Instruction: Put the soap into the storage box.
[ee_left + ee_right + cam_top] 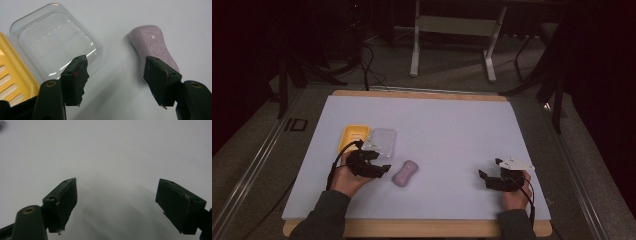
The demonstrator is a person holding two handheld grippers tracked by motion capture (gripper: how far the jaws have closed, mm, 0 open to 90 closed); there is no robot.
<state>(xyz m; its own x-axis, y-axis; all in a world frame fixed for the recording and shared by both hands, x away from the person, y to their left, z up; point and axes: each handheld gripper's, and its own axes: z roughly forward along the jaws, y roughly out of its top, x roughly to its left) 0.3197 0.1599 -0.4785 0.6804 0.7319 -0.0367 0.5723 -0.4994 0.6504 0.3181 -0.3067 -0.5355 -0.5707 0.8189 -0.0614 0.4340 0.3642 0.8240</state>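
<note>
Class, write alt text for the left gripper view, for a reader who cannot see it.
The left hand-held gripper has its two black jaws apart with nothing between them, above a white table. A pale purple moulded soap bar lies behind one jaw, and a clear plastic lid beside a yellow slotted soap tray behind the other.

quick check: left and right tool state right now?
Left tool: open, holding nothing, near the soap bar.
Right tool: open, holding nothing.
</note>
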